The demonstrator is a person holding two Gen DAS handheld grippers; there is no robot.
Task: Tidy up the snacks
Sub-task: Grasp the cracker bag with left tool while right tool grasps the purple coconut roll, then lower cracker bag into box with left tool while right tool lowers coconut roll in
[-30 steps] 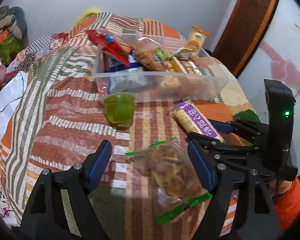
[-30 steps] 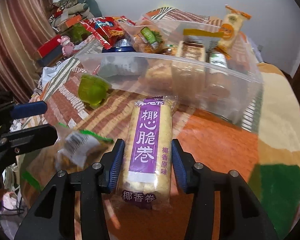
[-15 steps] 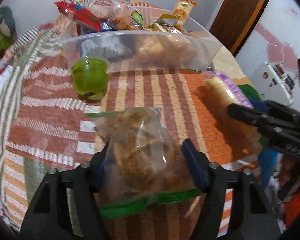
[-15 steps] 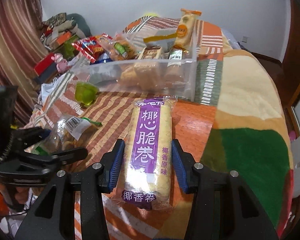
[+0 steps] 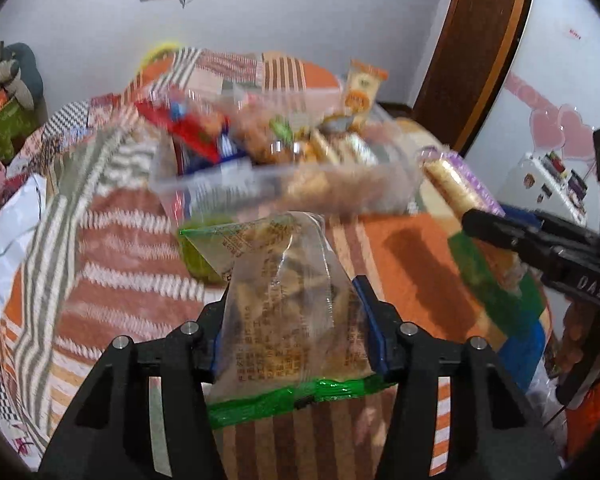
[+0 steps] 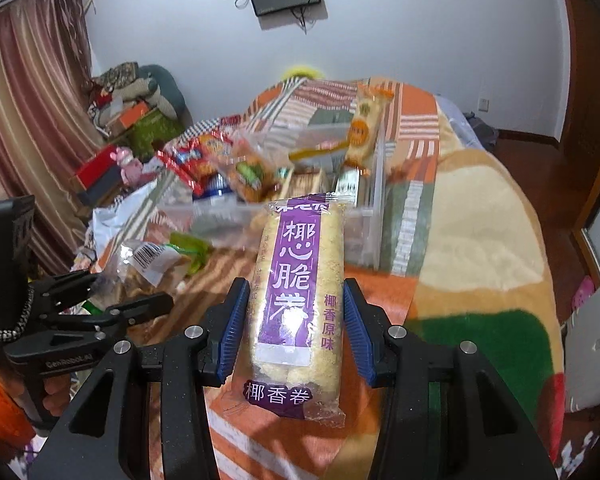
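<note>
Item: left gripper (image 5: 294, 320), jaws closing on a clear bag of brown snack pieces (image 5: 284, 300) with green sealed ends; a second ago the jaws stood wide with the bag flat on the bedspread between them, whereas now the blue pads sit against its sides and it stands up off the striped bedspread (image 5: 112, 248). Item: right gripper (image 6: 294, 332), narrow and clamped on a purple-labelled coconut roll pack (image 6: 300, 300), same grip as a second ago, now carried higher above the bed. Item: clear plastic bin (image 6: 370, 216), on the bed beyond both grippers, already holding a red packet (image 6: 188, 160), an orange-printed upright pack (image 6: 364, 128) and other wrapped snacks. Item: green jelly cup (image 5: 198, 256), loose on the bedspread just before the bin, mostly hidden behind the bag. Reading: both hands are now loaded, so the pick-up step looks finished and the carry to the bin looks like the step in hand; the cup remains to be gathered. Not legible: the left view is motion-blurred, so the bin's contents there smear together; the bag's printing cannot be read; whether its lower green seal has cleared the bedspread cannot be told; the person appears only as an orange sleeve (image 6: 0, 412) at the frame edge.
</note>
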